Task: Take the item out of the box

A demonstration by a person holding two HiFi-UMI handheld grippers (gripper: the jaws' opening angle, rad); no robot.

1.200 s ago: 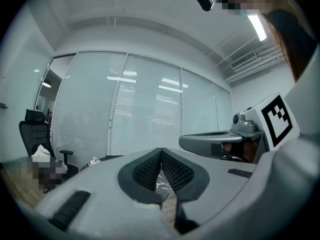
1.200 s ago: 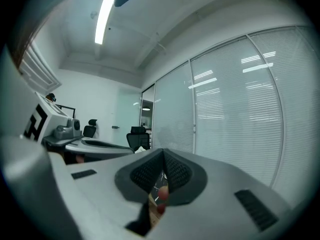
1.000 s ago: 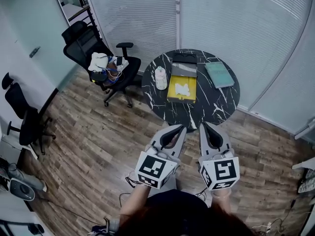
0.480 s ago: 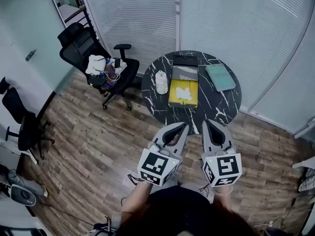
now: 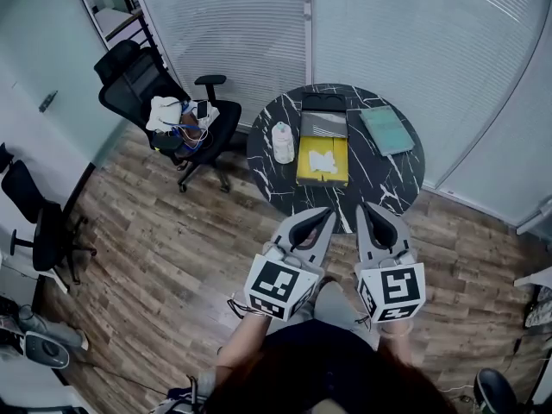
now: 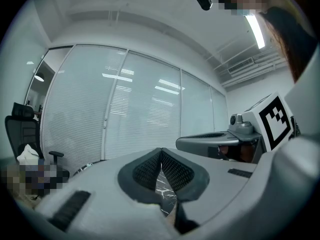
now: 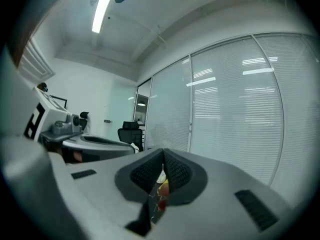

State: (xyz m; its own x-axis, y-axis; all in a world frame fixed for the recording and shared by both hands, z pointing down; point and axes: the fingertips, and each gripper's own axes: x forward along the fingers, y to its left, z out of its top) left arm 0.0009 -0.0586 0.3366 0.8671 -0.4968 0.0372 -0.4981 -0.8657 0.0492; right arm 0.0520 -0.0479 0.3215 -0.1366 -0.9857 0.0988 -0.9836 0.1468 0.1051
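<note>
An open yellow box (image 5: 323,161) lies on the round black marble table (image 5: 386,179), with a white item (image 5: 322,159) inside it and its grey lid (image 5: 323,124) folded back behind. My left gripper (image 5: 325,214) and my right gripper (image 5: 365,209) hover side by side near the table's front edge, short of the box. Both are shut with nothing between the pads. In the left gripper view the gripper (image 6: 160,154) has its pads pressed together; the right gripper view shows the same for that gripper (image 7: 163,156).
A white mouse-like object (image 5: 282,141) lies left of the box and a teal book (image 5: 385,129) right of it. A black office chair (image 5: 164,110) piled with cloth stands left of the table. Glass walls with blinds run behind. The floor is wood.
The view and both grippers have shifted slightly forward toward the table; the grippers stay shut. Nothing on the table has moved.
</note>
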